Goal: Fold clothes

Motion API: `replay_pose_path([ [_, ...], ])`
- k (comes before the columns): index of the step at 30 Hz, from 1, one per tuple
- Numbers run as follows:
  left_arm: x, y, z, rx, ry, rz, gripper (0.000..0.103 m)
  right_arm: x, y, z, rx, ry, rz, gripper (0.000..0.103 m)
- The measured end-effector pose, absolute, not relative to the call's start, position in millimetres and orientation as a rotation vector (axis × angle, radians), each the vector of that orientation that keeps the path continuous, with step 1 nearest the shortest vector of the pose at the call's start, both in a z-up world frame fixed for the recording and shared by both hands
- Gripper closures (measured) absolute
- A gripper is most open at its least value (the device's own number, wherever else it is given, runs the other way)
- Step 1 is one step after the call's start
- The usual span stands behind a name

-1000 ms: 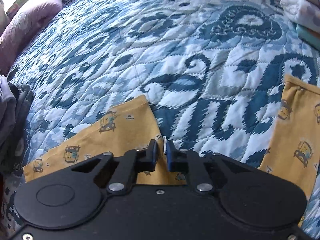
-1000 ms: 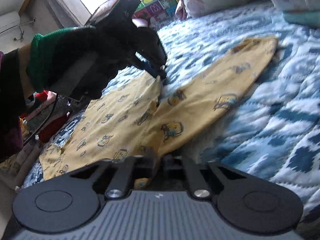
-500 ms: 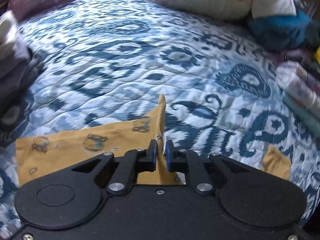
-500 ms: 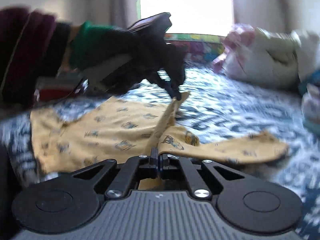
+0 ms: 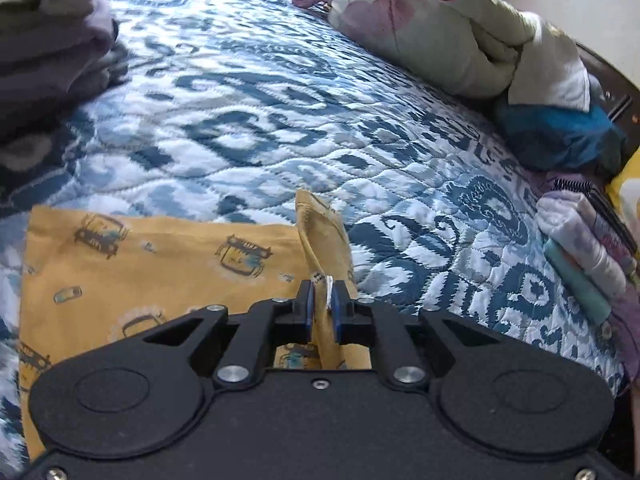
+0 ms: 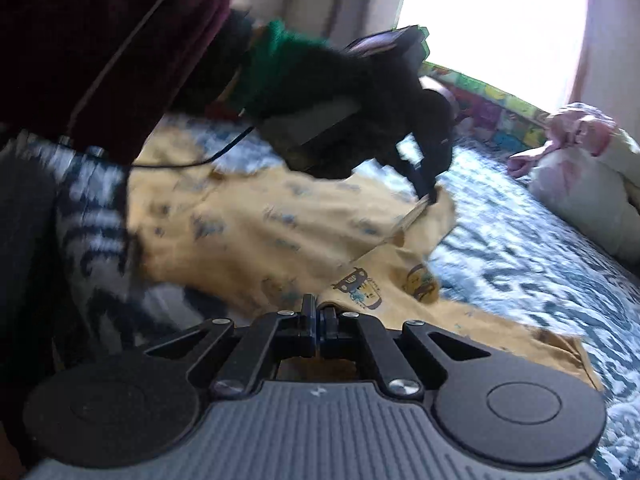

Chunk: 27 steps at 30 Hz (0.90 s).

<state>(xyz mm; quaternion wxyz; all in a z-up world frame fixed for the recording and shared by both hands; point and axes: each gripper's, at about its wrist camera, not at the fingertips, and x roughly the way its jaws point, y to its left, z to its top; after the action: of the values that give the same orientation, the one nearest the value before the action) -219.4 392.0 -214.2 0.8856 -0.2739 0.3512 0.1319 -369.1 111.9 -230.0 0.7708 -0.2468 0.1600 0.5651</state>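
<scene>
Mid-fold on the quilt (image 5: 280,128). Yellow garment (image 5: 152,264) lying on the near left of the bed, printed side up, one edge lifted into a ridge. Left gripper (image 5: 323,308) pinching that ridge of fabric between its blue pads, a white label peeking out of the pinch. Right gripper (image 6: 319,318) pressed together on the near edge of the same garment (image 6: 280,236), cloth running out from the jaws toward the right. Gloved hand (image 6: 320,92) with the left gripper (image 6: 427,197) seen farther off, holding the far corner raised just above the cloth.

Step in hand, by the look of it: carrying one half over the other. To do it well: both pinches kept firm, both edges travelling together at the same height so the fabric stays taut between them and no crease sets in. Lifted edge laid down so it meets the opposite edge squarely, not short and not overhanging. Low over the quilt, so the layer beneath does not drag along. Release only once the cloth lies flat.

Risk: thin fabric slipping out of a pinch, or the loose piece trailing to the right bunching under the fold. Folded stack (image 5: 588,252) at the far right and pillow (image 5: 440,32) well apart, no obstacle.
</scene>
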Motion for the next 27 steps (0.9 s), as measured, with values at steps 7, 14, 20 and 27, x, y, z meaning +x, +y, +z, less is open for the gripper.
replay_pose_path([
  [7,-235.7,410.9,-223.5,-0.637,0.660,0.290,0.096,-376.3,119.1,-236.5,-0.571,0.383,1.266,0.099],
  [14,-237.1,413.6,-224.7,-0.643,0.688,0.257,0.092,-380.4,126.6,-241.0,-0.606,0.374,1.261,0.099],
  [20,-225.4,410.3,-231.5,-0.616,0.703,0.294,0.085,-380.5,127.0,-240.6,-0.595,0.378,1.257,0.095],
  [27,-225.1,398.6,-231.9,-0.494,0.682,0.343,0.101,-379.2,123.9,-242.3,-0.607,0.387,1.270,0.095],
])
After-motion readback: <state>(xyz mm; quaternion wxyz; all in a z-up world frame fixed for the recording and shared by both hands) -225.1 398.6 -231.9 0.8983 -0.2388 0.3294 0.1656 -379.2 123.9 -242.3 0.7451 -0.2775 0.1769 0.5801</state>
